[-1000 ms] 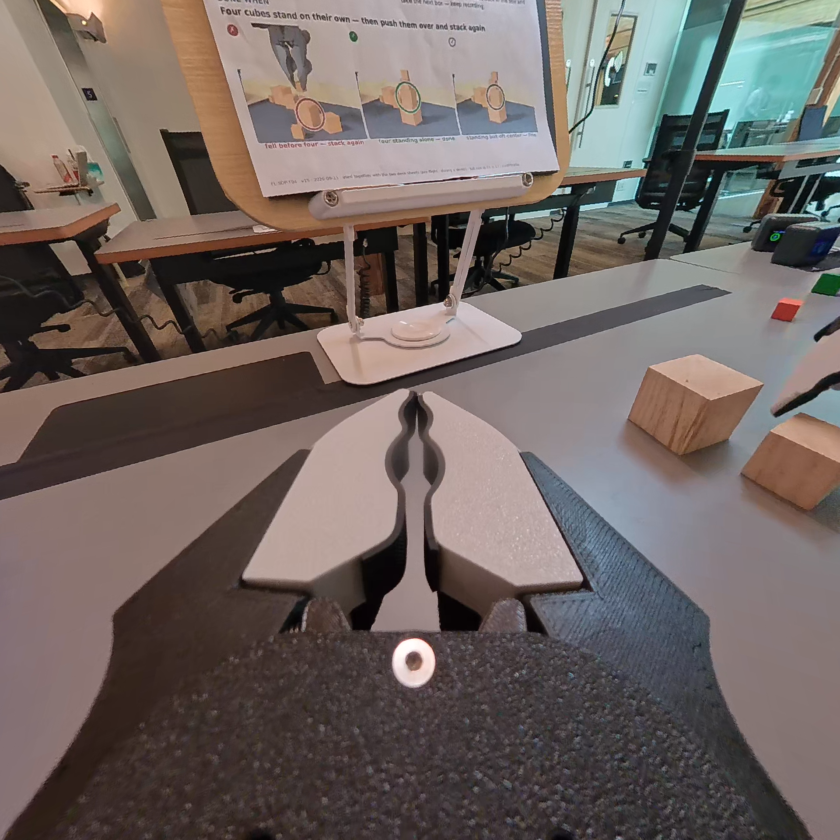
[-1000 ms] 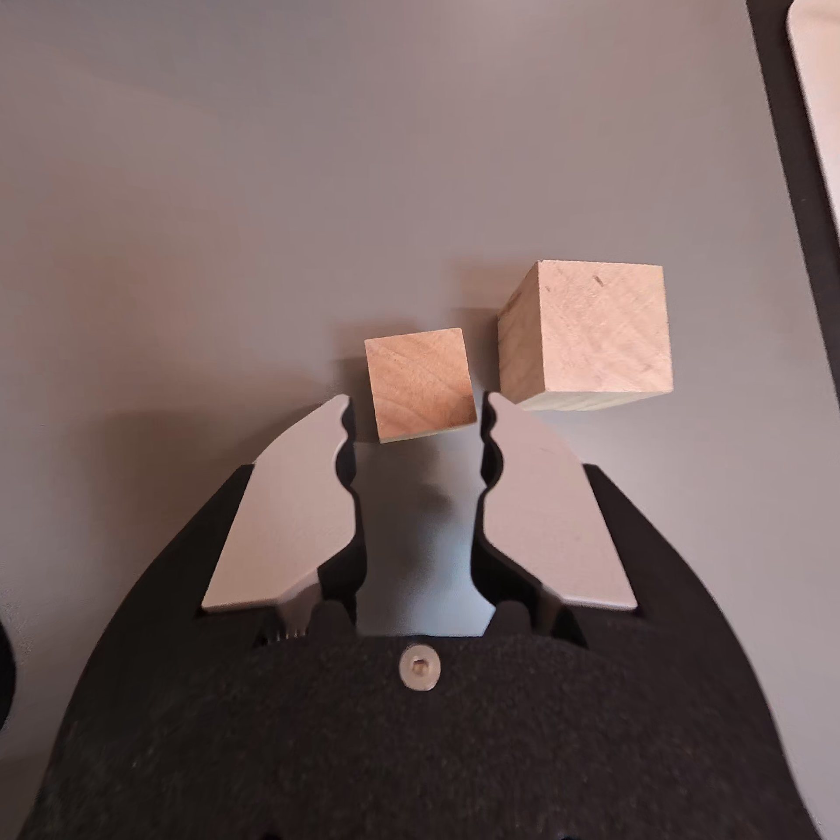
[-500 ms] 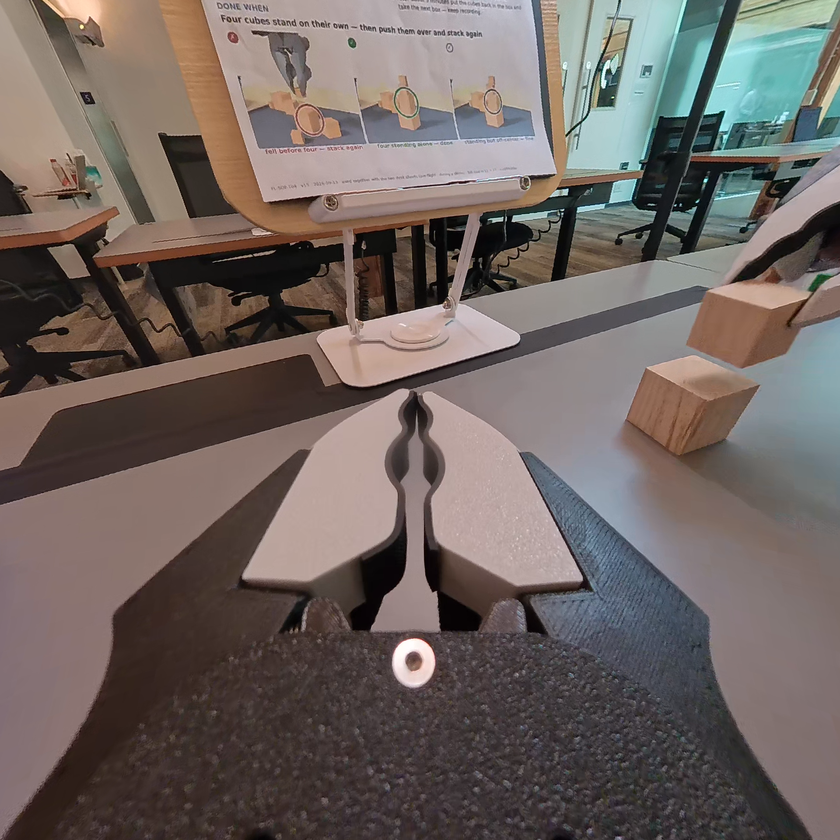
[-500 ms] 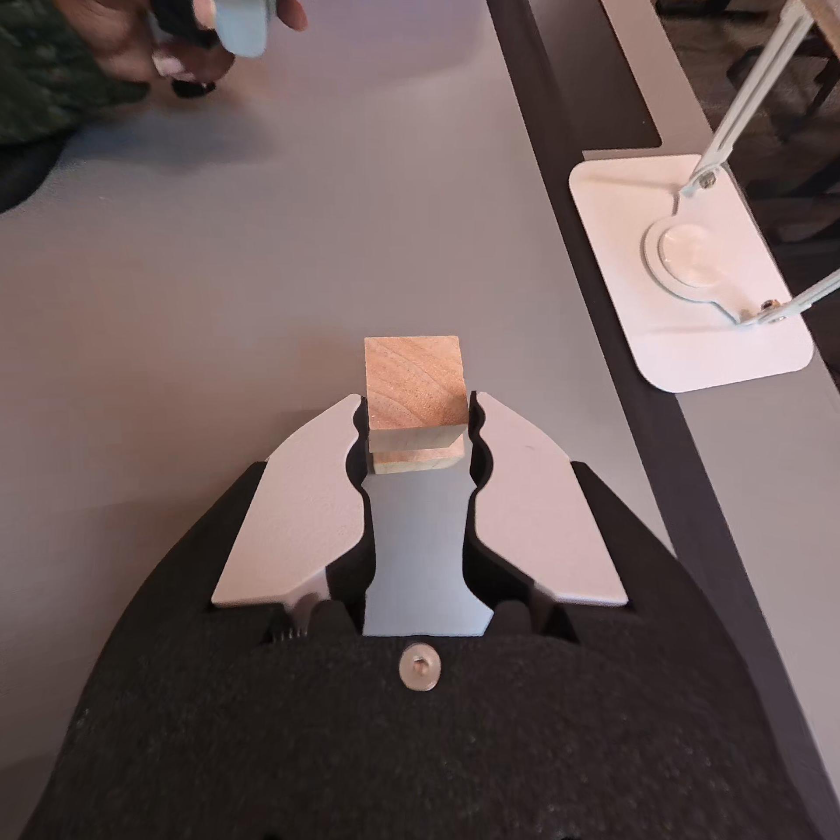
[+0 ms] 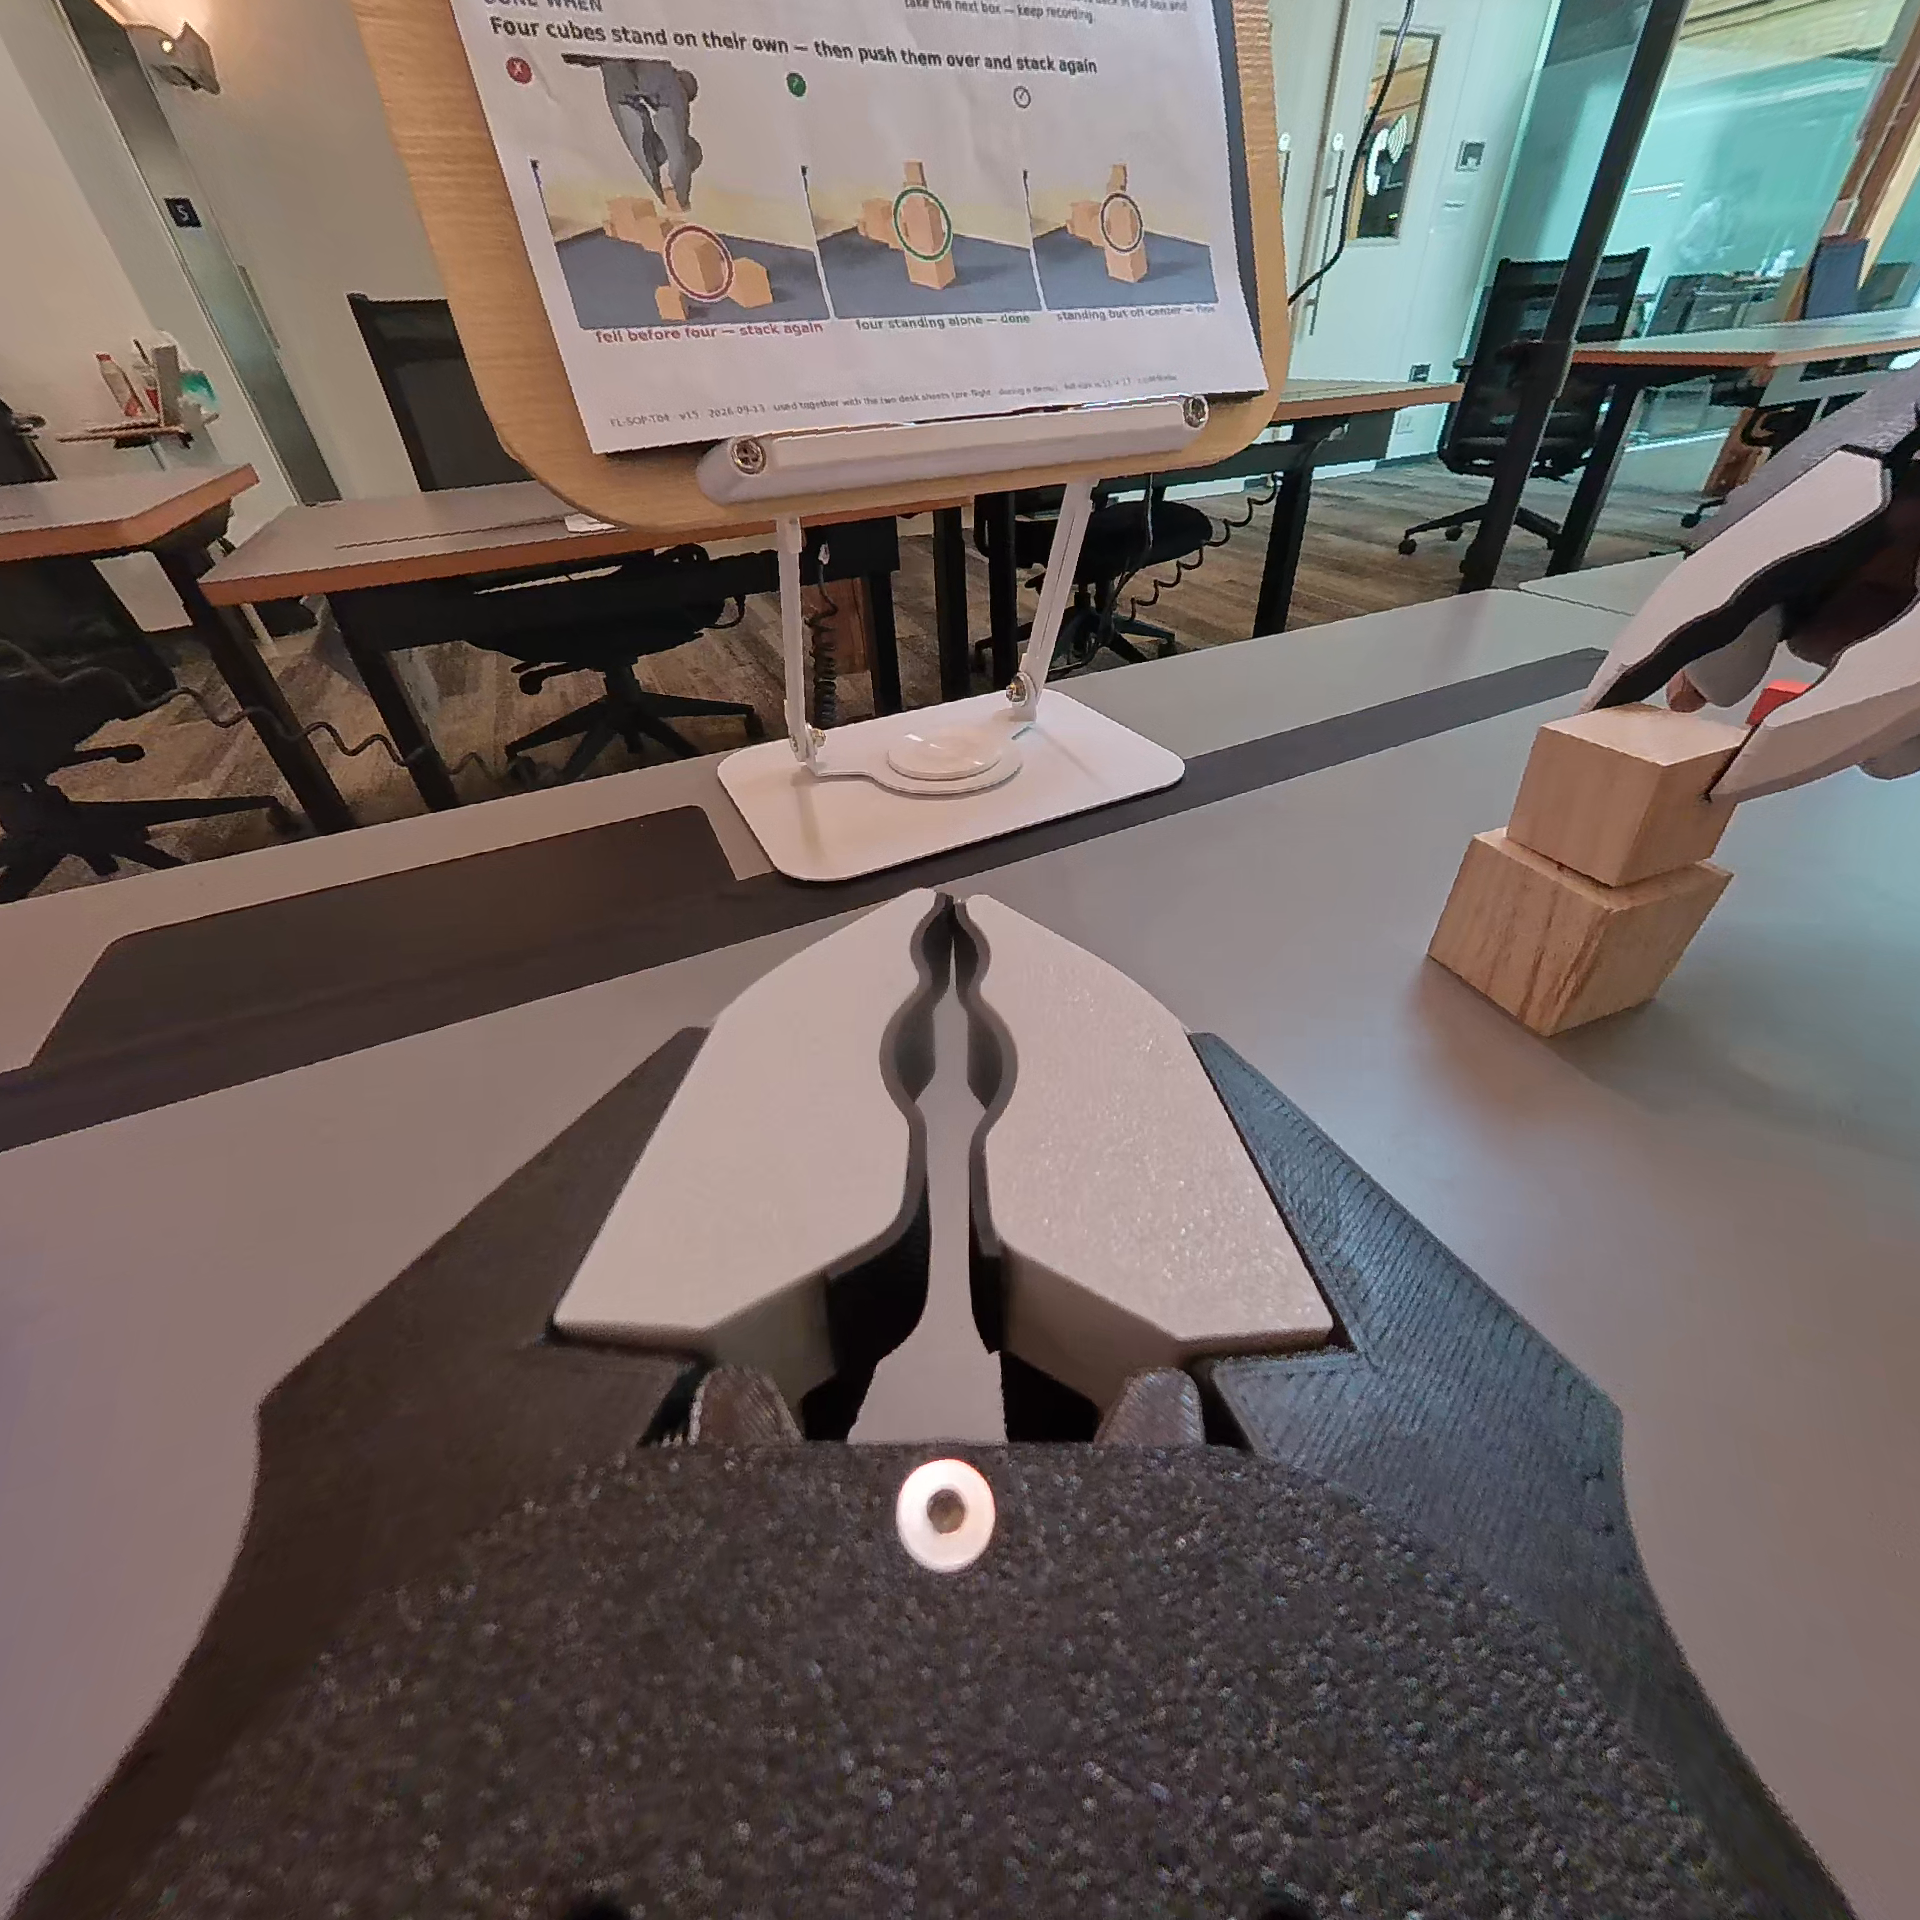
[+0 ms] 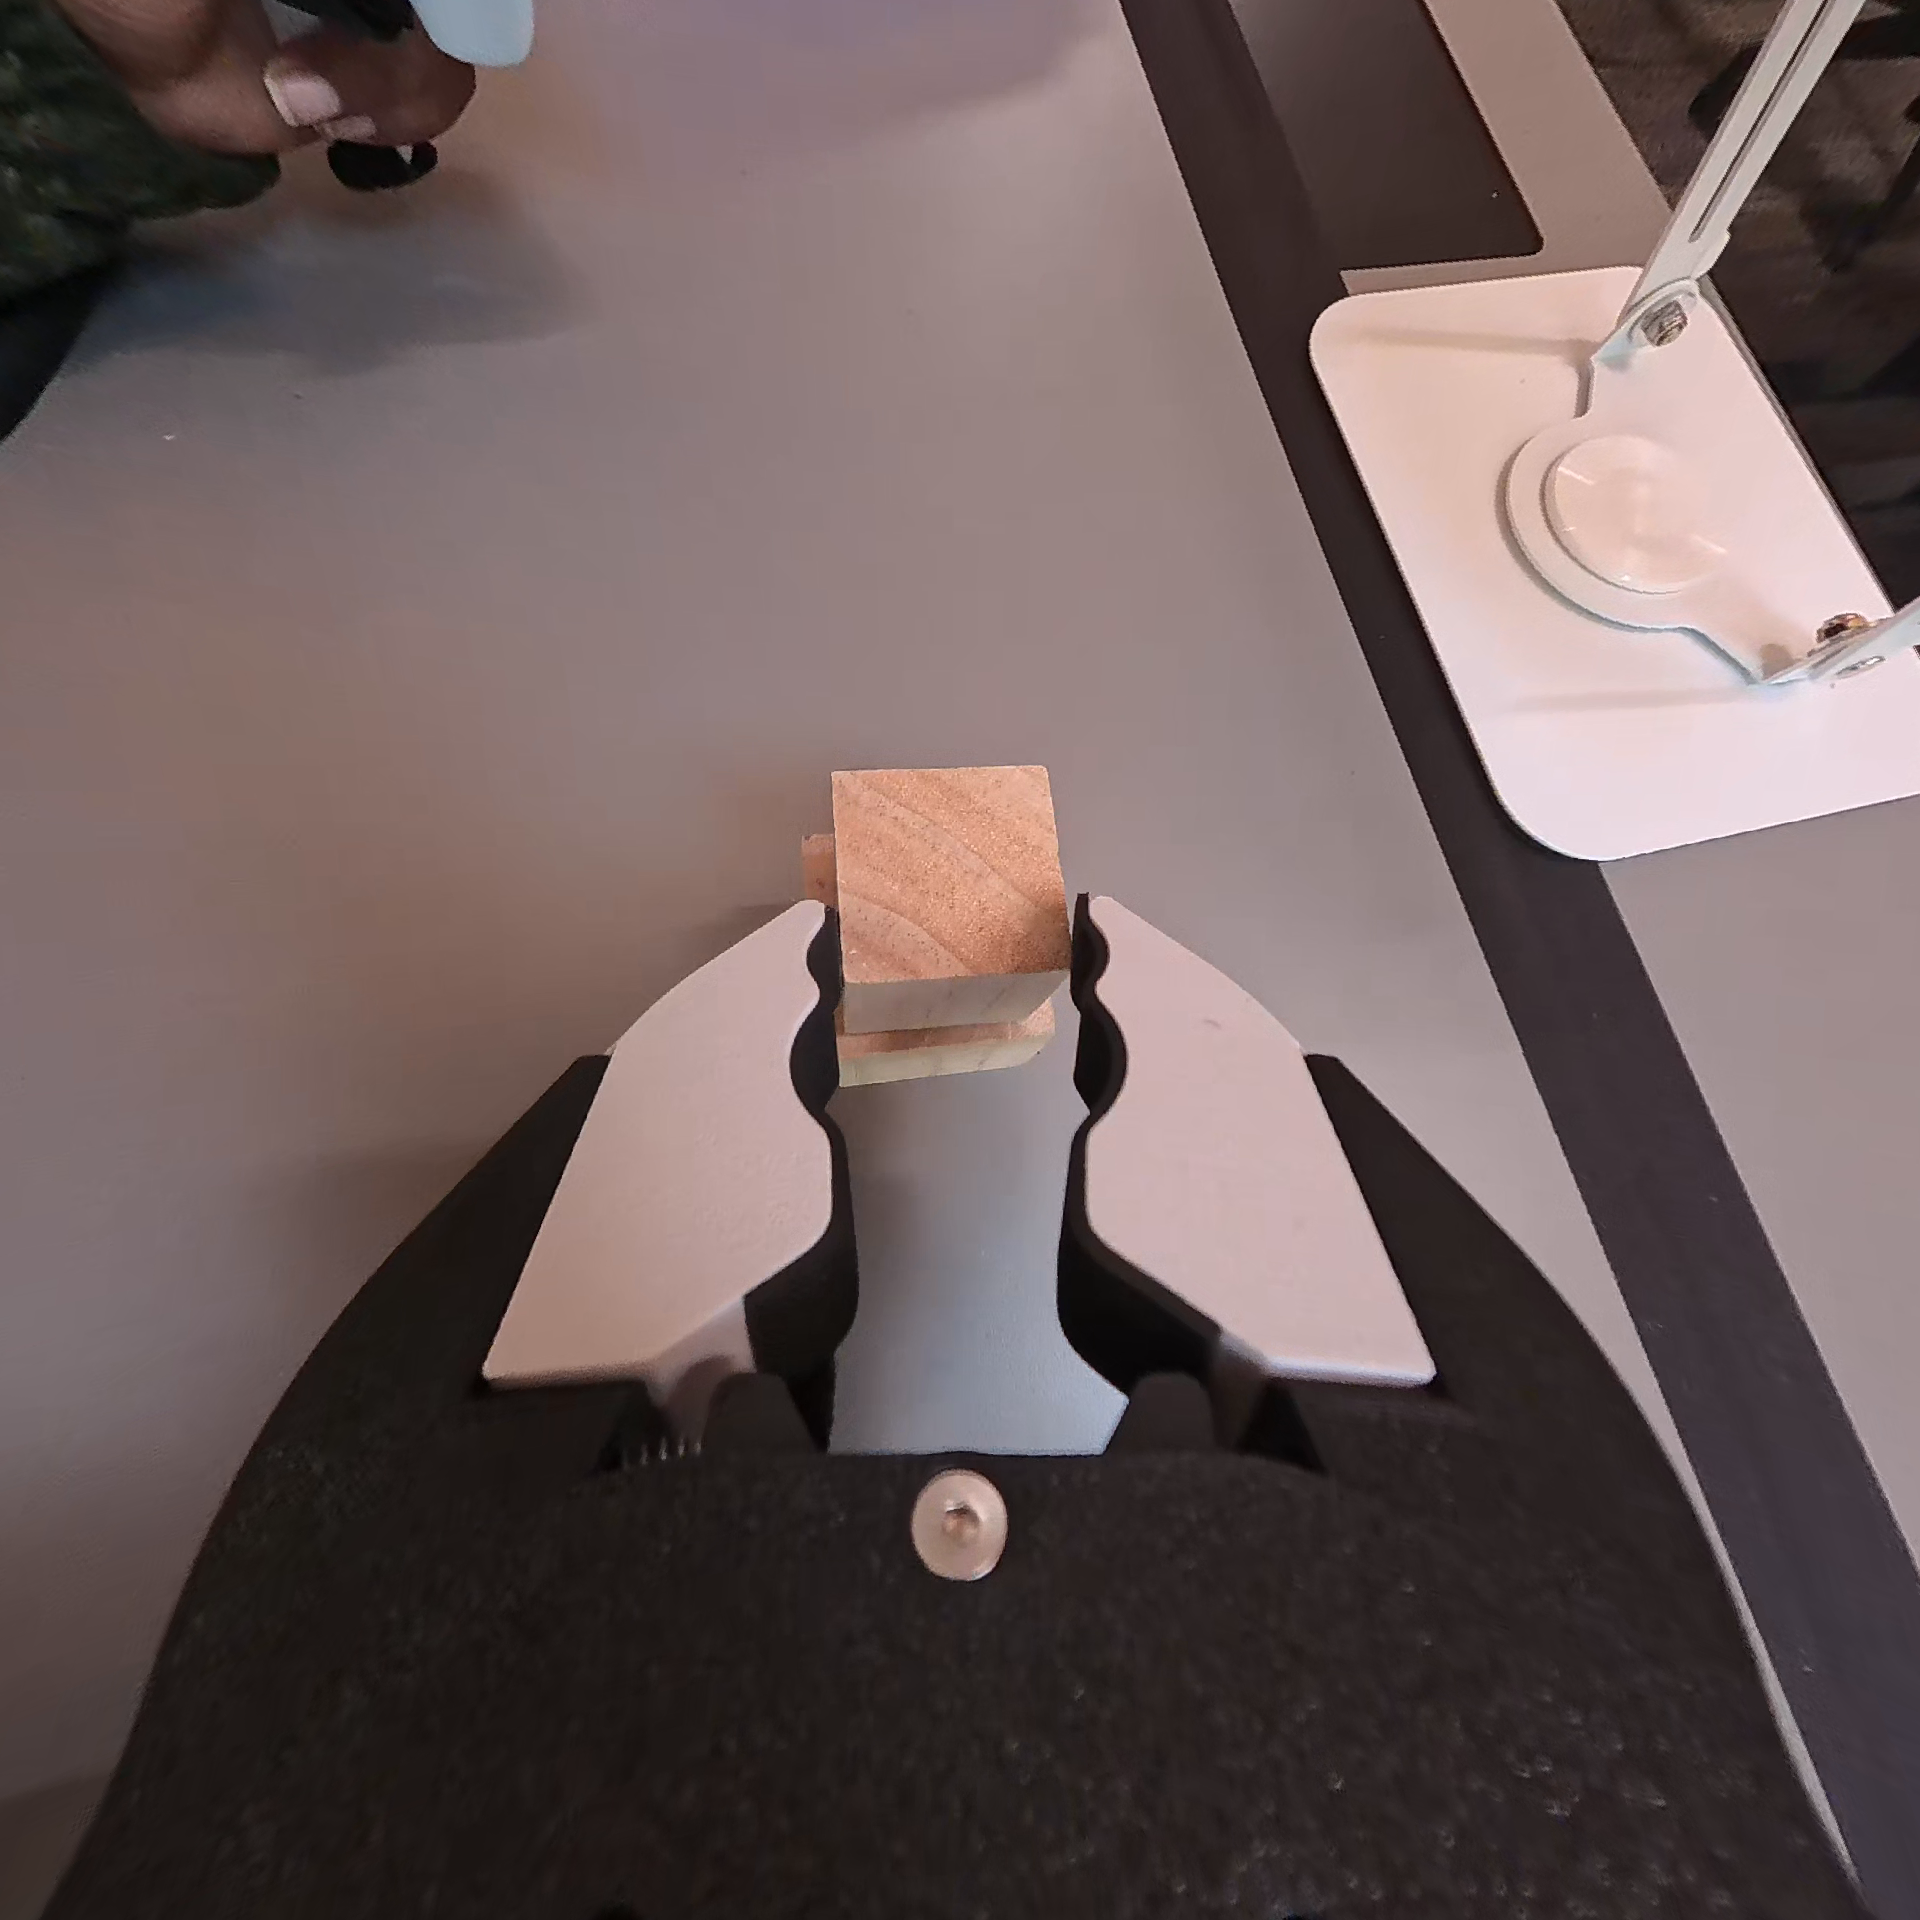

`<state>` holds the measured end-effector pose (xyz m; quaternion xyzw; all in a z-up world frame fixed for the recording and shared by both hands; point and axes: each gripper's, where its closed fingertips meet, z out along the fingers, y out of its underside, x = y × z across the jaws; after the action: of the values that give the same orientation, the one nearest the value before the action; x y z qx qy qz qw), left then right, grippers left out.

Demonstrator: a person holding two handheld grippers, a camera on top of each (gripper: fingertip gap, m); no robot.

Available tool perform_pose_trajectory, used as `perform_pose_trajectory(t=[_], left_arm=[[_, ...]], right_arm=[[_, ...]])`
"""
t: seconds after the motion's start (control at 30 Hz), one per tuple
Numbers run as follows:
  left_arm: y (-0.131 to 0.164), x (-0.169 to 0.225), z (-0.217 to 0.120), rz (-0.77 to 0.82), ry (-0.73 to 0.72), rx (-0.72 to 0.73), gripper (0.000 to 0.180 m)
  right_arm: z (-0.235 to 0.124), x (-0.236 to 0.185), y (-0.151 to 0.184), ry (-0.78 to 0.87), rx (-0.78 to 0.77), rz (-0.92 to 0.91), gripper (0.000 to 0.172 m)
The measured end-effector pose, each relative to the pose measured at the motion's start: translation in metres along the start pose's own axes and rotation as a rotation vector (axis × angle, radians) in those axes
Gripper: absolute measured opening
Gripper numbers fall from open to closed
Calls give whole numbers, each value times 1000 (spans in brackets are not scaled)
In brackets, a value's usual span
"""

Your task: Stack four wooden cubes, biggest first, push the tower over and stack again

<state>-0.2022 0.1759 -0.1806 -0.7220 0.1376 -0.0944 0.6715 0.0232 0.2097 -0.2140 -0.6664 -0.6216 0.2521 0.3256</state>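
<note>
Wooden cube (image 6: 945, 883) (stacked) in right jaws.

the left gripper (image 5: 951, 914) fills the lower half of the view, its pale jaws closed tip to tip with nothing between them, low over the grey table (image 5: 1299, 1049). just ahead of the tips a dark strip (image 5: 343, 966) runs across the table, and on it sits the white base (image 5: 951, 784) of a stand holding a wooden board (image 5: 447, 260) with a printed sheet (image 5: 862, 208). to the right, two wooden cubes are stacked: the smaller upper cube (image 5: 1605, 795) sits skewed on the larger lower cube (image 5: 1558, 940). the right gripper (image 5: 1720, 743) comes in from the right edge with its fingers (image 5: 1808, 743) at the upper cube's sides. office chairs and desks stand beyond.
</note>
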Motion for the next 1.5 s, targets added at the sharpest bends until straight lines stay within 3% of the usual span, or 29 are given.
perform_pose_trajectory(t=[0.7, 0.8, 1.0, 1.13, 1.27, 1.4, 1.5], left_arm=[[2, 1, 0, 2, 5, -9, 0], [1, 1, 0, 3, 4, -8, 0], [0, 0, 0, 1, -1, -2, 0], [-7, -4, -3, 9, -33, 33, 0], [-10, -7, -5, 8, -57, 58, 0], [-8, -8, -5, 3, -61, 53, 0], [-5, -8, -4, 8, -61, 43, 0]], right_arm=[[2, -3, 0, 44, 10, -34, 43], [2, -4, -2, 73, 18, -38, 58], [-41, 13, -5, 191, 112, 6, 59], [-101, 62, 27, 436, 129, 103, 56], [-156, 108, 96, 656, 69, 285, 51], [-178, 128, 177, 783, -101, 414, 53], [-177, 129, 211, 784, -131, 488, 54]])
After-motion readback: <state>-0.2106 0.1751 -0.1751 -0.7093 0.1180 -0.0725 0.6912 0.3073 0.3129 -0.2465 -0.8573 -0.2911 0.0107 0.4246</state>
